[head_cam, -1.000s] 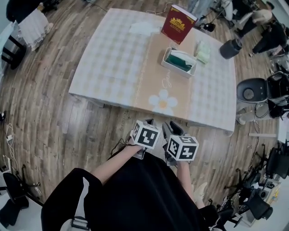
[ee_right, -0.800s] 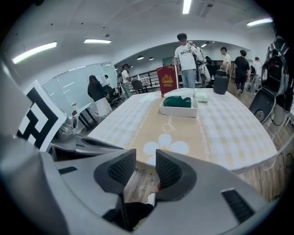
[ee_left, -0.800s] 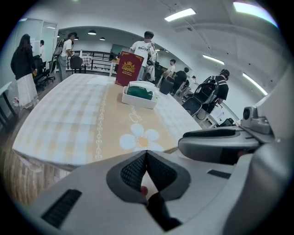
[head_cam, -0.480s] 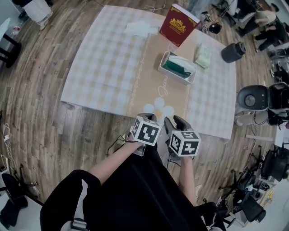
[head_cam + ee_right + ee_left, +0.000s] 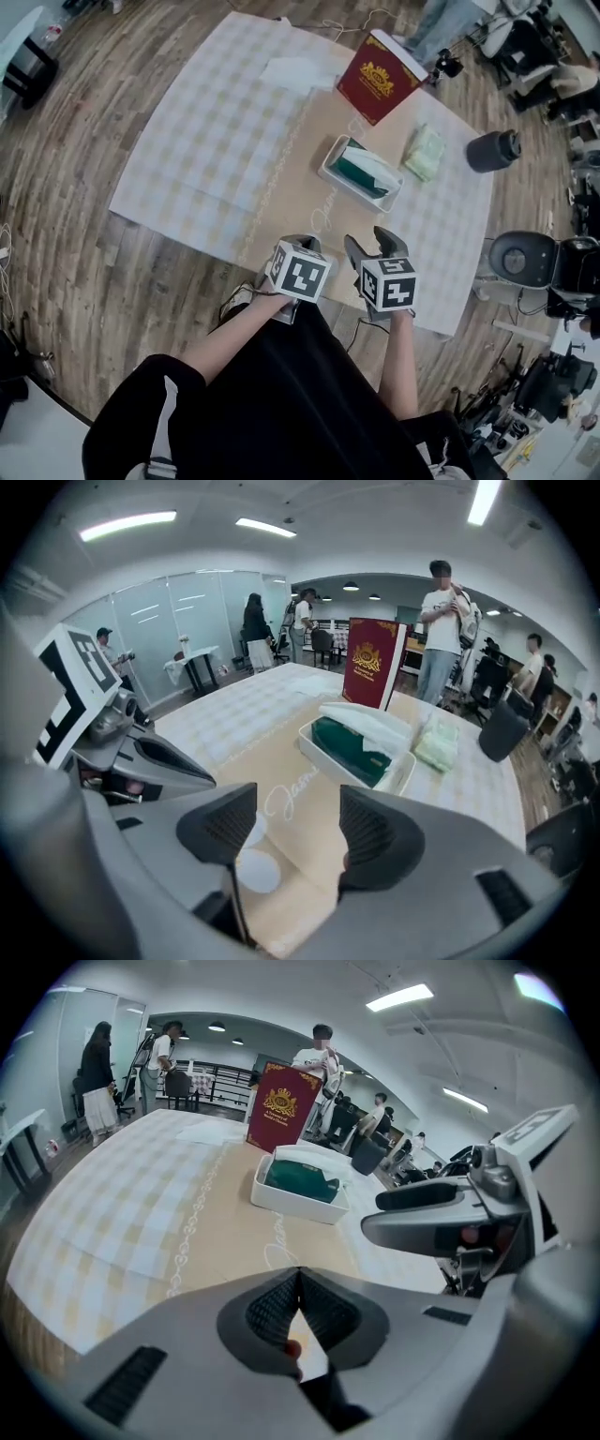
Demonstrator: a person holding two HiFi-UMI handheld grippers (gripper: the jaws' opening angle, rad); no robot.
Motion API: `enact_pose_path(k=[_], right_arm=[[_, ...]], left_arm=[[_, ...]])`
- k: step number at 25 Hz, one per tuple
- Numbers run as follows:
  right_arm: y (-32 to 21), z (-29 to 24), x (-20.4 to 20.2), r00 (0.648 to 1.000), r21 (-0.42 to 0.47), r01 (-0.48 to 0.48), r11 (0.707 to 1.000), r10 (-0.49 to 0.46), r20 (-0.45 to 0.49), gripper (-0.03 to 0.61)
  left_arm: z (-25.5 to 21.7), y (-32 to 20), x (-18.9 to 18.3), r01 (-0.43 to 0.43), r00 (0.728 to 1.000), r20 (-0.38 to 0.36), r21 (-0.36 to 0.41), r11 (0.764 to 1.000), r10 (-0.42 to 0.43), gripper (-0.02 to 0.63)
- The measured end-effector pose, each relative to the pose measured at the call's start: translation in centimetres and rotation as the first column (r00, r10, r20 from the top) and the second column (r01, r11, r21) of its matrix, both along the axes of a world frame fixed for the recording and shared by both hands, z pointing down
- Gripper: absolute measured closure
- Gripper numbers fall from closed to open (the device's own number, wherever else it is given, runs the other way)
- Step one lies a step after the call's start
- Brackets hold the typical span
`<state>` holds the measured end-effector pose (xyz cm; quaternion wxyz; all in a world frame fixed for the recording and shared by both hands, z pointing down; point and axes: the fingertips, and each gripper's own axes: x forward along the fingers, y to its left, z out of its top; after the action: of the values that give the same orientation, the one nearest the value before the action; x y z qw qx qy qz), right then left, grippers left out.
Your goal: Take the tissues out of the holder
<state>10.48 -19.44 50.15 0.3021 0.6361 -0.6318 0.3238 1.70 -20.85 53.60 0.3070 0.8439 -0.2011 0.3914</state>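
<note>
A white tissue holder point(image 5: 362, 174) stands on the checked table point(image 5: 206, 141), with a dark green pack and a white tissue point(image 5: 370, 717) in it. The same holder point(image 5: 300, 1185) lies ahead of both grippers, well out of reach. My left gripper point(image 5: 296, 246) hovers at the table's near edge, its jaws shut with nothing in them; the tips meet in the left gripper view point(image 5: 298, 1272). Beside it my right gripper point(image 5: 377, 246) is opening, its pads point(image 5: 380, 836) apart with nothing between them.
A red book point(image 5: 380, 75) stands upright behind the holder. A pale green tissue pack point(image 5: 427, 153) lies to the holder's right and a white cloth point(image 5: 298, 70) at the far side. A dark bin point(image 5: 492, 150) and a chair point(image 5: 520, 258) stand right of the table; people stand beyond.
Both grippers have come forward from over the floor to the table's near edge. The right gripper's jaws have spread wider. The left jaws stay shut.
</note>
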Motion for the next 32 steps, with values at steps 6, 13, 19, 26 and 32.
enact_pose_path(k=[6,13,19,26,32], right_arm=[[-3.9,0.1,5.0,0.978,-0.04,0.138,0.99,-0.143,-0.15,0.264],[-8.1,1.2,8.1,0.938,-0.084,0.258,0.963,-0.27,-0.217,0.238],[-10.7,3.3,9.3,0.897,-0.155,0.345,0.926,-0.374,-0.235,0.21],[-12.3,7.1,10.5,0.809,-0.286,0.43,0.857,-0.506,-0.299,0.202],[-13.3,9.7,10.8,0.75,-0.368,0.46,0.808,-0.575,-0.326,0.204]], left_arm=[[0.2,-1.6,2.3,0.052,0.999,0.012,-0.01,0.999,-0.052,0.612],[0.8,-3.4,3.1,0.13,0.991,0.035,-0.023,0.991,-0.129,0.612],[1.3,-4.8,2.7,0.206,0.977,0.061,-0.033,0.978,-0.203,0.612],[2.9,-5.0,1.7,0.27,0.959,0.103,-0.057,0.961,-0.263,0.612],[3.8,-5.0,1.1,0.296,0.95,0.132,-0.083,0.952,-0.284,0.613]])
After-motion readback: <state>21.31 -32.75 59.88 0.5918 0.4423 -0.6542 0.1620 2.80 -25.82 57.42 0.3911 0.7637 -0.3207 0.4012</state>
